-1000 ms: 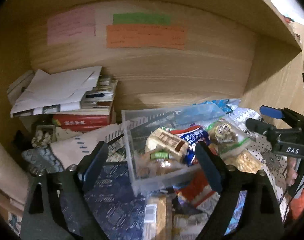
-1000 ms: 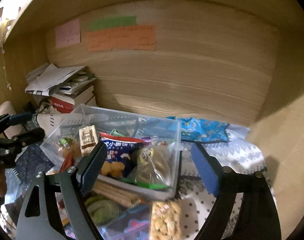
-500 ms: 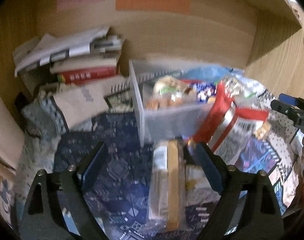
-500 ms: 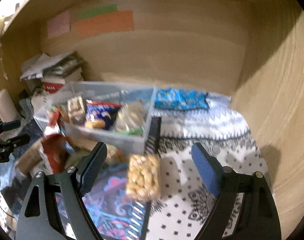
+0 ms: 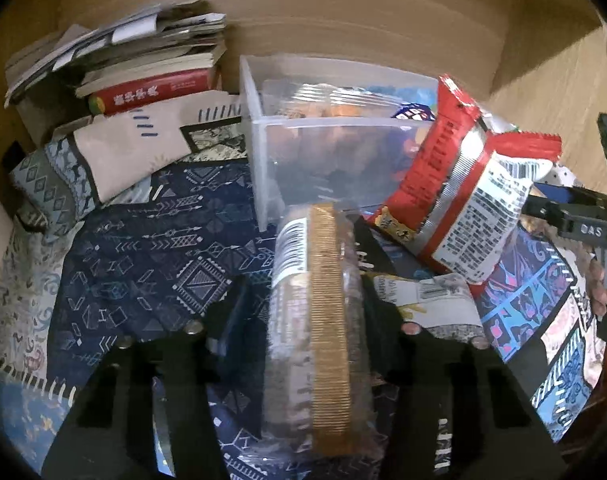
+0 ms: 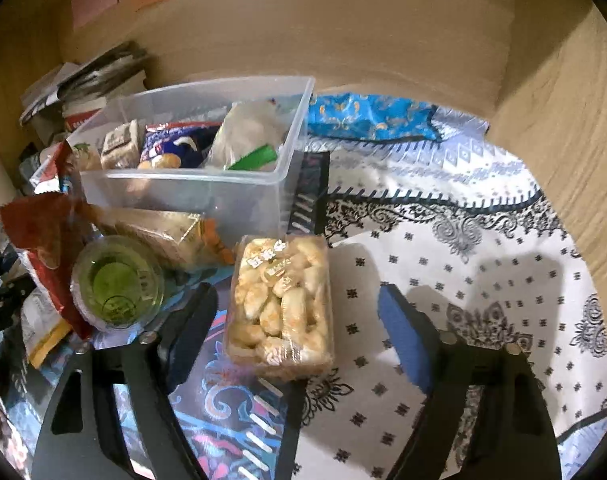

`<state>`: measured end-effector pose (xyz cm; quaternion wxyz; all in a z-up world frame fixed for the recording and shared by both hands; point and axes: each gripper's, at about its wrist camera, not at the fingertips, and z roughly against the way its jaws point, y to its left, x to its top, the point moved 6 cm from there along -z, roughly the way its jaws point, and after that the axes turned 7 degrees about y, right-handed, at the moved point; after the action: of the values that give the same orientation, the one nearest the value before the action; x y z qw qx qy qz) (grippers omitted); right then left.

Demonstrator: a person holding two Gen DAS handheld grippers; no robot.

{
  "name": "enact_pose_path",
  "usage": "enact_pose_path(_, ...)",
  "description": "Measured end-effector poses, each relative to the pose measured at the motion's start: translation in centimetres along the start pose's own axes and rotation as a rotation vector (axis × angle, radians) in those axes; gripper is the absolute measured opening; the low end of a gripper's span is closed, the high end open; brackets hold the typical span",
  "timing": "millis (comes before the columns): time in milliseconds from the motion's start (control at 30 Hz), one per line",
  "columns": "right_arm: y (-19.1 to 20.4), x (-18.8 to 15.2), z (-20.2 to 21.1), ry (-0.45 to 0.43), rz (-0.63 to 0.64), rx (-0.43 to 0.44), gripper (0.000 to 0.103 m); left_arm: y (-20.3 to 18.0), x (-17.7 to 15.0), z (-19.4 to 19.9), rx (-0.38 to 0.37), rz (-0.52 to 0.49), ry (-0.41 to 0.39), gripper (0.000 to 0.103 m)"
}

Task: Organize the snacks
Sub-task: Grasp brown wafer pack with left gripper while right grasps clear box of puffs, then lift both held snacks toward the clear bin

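Note:
A long clear biscuit pack with a gold ribbed edge lies on the patterned cloth in front of the clear plastic bin. My left gripper straddles it, jaws closing. The right pad sits at the pack's side and a thin gap shows at the left pad. In the right wrist view a clear pack of pale puffed snacks lies between the fingers of my right gripper. Its jaws are closing too, with gaps on both sides. The bin holds several snack packs.
A red-and-silver bag leans on the bin's front. A green jelly cup and an orange-edged pack lie left of the puffs. Books are stacked at the back left. Wooden walls close in behind and at the right.
Both grippers have sunk toward the cloth and tilted down. The left jaws have narrowed around the long biscuit pack, and the right jaws have narrowed a little around the puffed snack pack.

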<state>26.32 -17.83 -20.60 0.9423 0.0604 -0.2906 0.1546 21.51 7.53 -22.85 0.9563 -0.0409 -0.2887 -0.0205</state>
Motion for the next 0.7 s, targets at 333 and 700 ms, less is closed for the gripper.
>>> enact_pose_path(333,0.4,-0.8,-0.2,0.026,0.003,0.004,0.042,-0.5,-0.3,0.8,-0.009,-0.001,-0.001,0.037)
enact_pose_path(700,0.4,-0.5,4.3,-0.078,0.013,-0.031,0.042,-0.5,0.9,5.7,-0.003,-0.006,-0.081,0.036)
